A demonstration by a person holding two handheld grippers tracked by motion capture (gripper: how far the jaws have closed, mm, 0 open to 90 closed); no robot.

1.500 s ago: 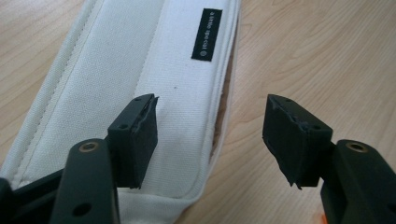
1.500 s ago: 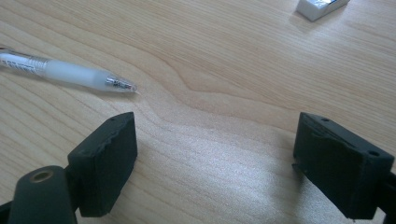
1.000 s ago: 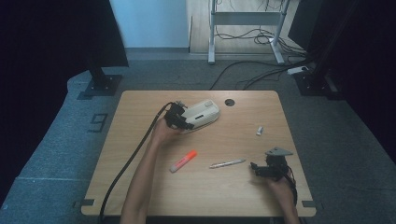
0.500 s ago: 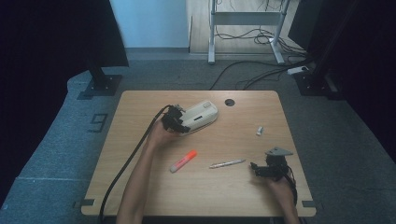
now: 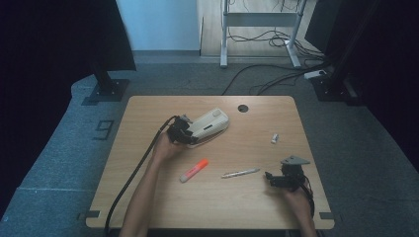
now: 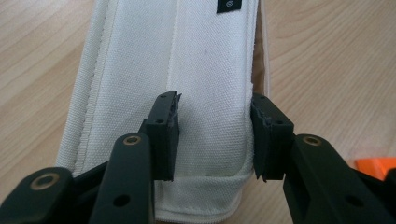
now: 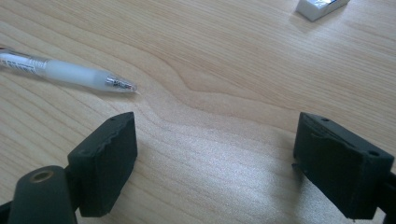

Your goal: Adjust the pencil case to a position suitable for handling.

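The table (image 5: 148,197) carries a white fabric case (image 5: 210,126) toward its far middle, lying flat with 1 end turned to the person's left hand. That case is being taken at its near end by the left gripper (image 5: 190,136), so the step in hand is judged to be the grasp itself, not yet a lift. In the left gripper view the case (image 6: 187,70) runs away between the 2 black jaws: 1 jaw lies over the fabric, the other sits at the case's side edge. The jaws have just been closing with the case between them; whether the pads already press the fabric is hard to tell from this angle, and a slight gap seems to remain. The next move is judged to call for a firmer squeeze on that end before anything is raised or dragged, since soft fabric may slip out of a shallow bite.

The left forearm is stretched forward across the table, the gripper held low and pointed away along the case. The right gripper (image 5: 281,180) is held low near the table's front right edge, its jaws spread wide over bare wood with nothing between them.

An orange marker (image 5: 193,170) lies near the left forearm, a pen (image 5: 240,173) beside it, and a small white eraser (image 5: 274,138) farther right.
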